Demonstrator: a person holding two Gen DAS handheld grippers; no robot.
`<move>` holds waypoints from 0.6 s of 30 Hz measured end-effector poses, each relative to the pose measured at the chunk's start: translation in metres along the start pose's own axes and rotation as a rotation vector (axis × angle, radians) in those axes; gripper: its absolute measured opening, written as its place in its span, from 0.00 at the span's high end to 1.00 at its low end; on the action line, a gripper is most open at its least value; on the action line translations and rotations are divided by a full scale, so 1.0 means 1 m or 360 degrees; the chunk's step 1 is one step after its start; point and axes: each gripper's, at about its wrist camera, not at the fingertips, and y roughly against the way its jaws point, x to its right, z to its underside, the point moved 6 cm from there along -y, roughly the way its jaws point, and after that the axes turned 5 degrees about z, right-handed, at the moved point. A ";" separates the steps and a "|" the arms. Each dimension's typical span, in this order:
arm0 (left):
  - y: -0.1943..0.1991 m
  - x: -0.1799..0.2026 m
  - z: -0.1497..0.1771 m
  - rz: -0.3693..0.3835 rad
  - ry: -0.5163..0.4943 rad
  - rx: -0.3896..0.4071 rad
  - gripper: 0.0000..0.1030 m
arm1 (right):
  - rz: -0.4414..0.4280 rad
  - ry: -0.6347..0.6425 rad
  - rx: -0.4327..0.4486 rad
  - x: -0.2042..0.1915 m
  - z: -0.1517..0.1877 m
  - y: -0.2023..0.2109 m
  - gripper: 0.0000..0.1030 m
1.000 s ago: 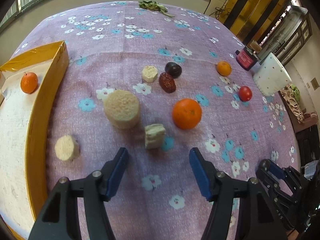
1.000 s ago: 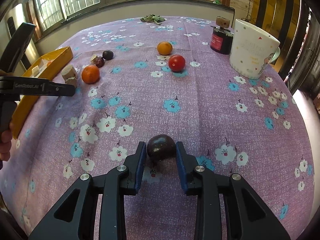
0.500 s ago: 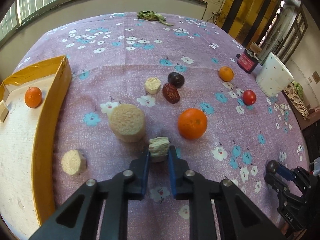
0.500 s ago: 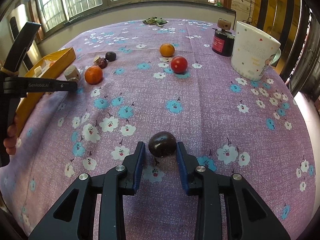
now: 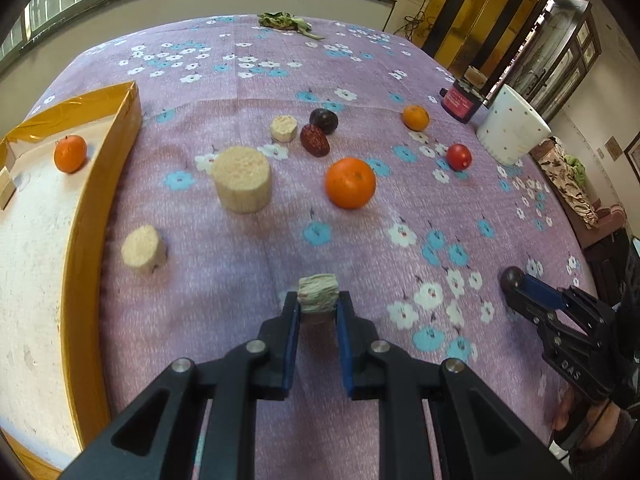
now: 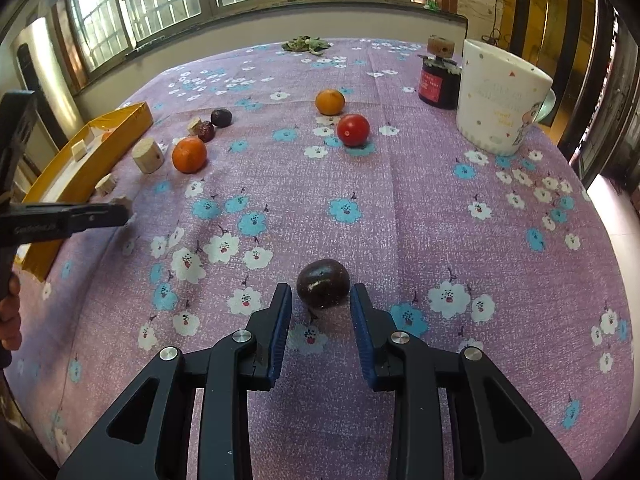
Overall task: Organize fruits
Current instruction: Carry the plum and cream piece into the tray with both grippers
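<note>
Pinched between the pads of my left hand-held gripper (image 5: 318,307) is the small pale block (image 5: 318,298), which a second ago sat on the table (image 5: 248,276) beside the big orange (image 5: 350,182); half a second back I had only just closed on it there. Now it hangs clear of the cloth, nearer me, so I judge the lift done and the carry to the yellow tray (image 5: 102,196) next.

My right hand-held gripper (image 6: 319,306) stands spread on either side of the dark plum (image 6: 323,283), with small gaps to the pads on both sides. The plum rests on the table, and the jaws look wider than a moment ago, so I take it as not gripped.

As for the tray, it holds a small orange (image 5: 70,153) near its far corner and a pale cube (image 5: 6,189) at the left edge; the rest of its white floor shows bare. I cannot see inside the white mug (image 6: 502,100). Other fruits remain loose on the table: a red tomato (image 6: 352,130), a second small orange (image 6: 329,101), a red date (image 5: 315,140).
</note>
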 end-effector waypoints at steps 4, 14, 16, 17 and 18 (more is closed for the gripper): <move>0.004 0.001 0.007 -0.0002 -0.0021 -0.0007 0.81 | 0.0032 0.0021 -0.0002 -0.002 -0.002 -0.007 0.71; 0.007 -0.001 0.013 0.0035 -0.0014 -0.0017 0.80 | 0.0044 0.0037 0.0036 -0.004 -0.007 0.005 0.76; 0.011 -0.002 0.013 0.0050 -0.0004 -0.0008 0.80 | 0.0045 0.0044 0.0057 -0.006 -0.009 0.012 0.76; 0.014 -0.002 0.013 0.0050 -0.0002 0.0000 0.80 | 0.0042 0.0042 0.0067 -0.007 -0.010 0.016 0.76; 0.016 -0.002 0.013 0.0045 -0.0004 0.0010 0.81 | 0.0038 0.0037 0.0074 -0.008 -0.011 0.020 0.76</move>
